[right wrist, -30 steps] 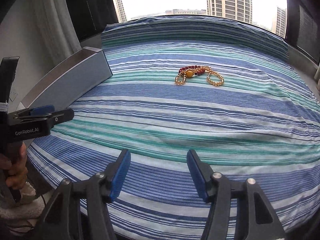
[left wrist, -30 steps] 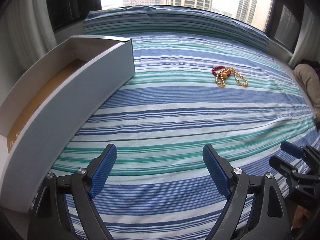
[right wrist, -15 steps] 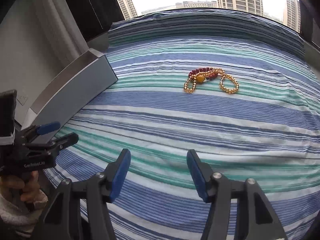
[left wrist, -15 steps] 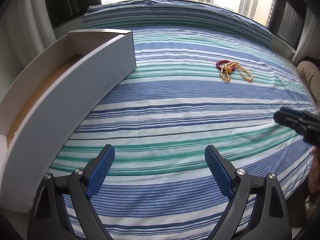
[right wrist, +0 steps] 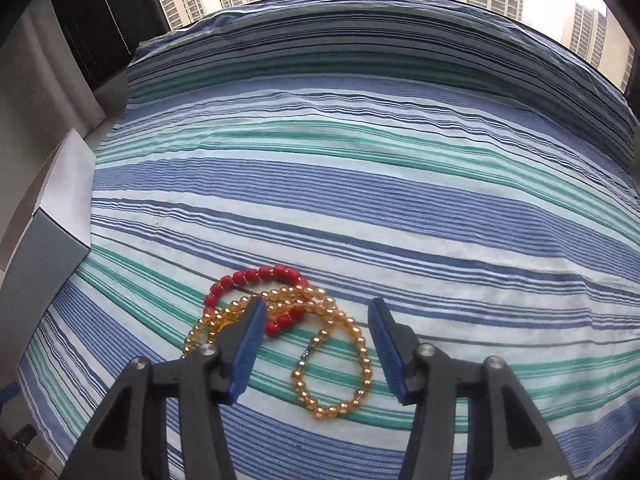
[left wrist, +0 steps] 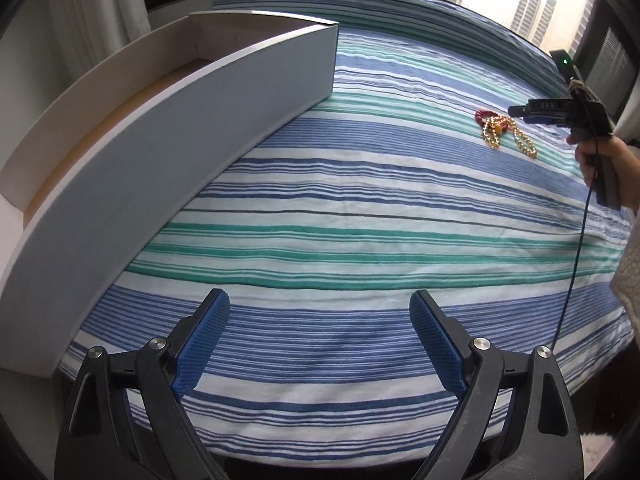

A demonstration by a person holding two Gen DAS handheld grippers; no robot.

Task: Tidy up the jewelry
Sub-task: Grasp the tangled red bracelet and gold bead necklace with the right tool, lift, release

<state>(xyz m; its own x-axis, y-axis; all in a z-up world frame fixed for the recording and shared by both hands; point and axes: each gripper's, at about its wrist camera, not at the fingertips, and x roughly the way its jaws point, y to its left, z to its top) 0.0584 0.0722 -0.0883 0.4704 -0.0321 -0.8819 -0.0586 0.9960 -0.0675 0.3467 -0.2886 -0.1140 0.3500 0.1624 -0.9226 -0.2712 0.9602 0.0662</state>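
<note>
- The right gripper (right wrist: pixel 316 344) is hovering over the tangled amber-bead and red-bead bracelets (right wrist: pixel 280 312) on the striped bedsheet (right wrist: pixel 360 208), its jaws closing, pinching nothing yet.
- It is best straddling one amber loop before pinching.
- The left gripper (left wrist: pixel 316 344) is hanging spread and empty beside the long white cardboard box (left wrist: pixel 168 136).

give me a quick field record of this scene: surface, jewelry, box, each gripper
surface: striped bedspread
jewelry: red bead bracelet tangled with amber bead strands, lying on the bedspread
box: long open white box at the bed's left edge, apart from the jewelry
right gripper: over the jewelry, jaws closing, amber loop between them, not yet gripped
left gripper: jaws wide open, nothing between them, near the box
</note>
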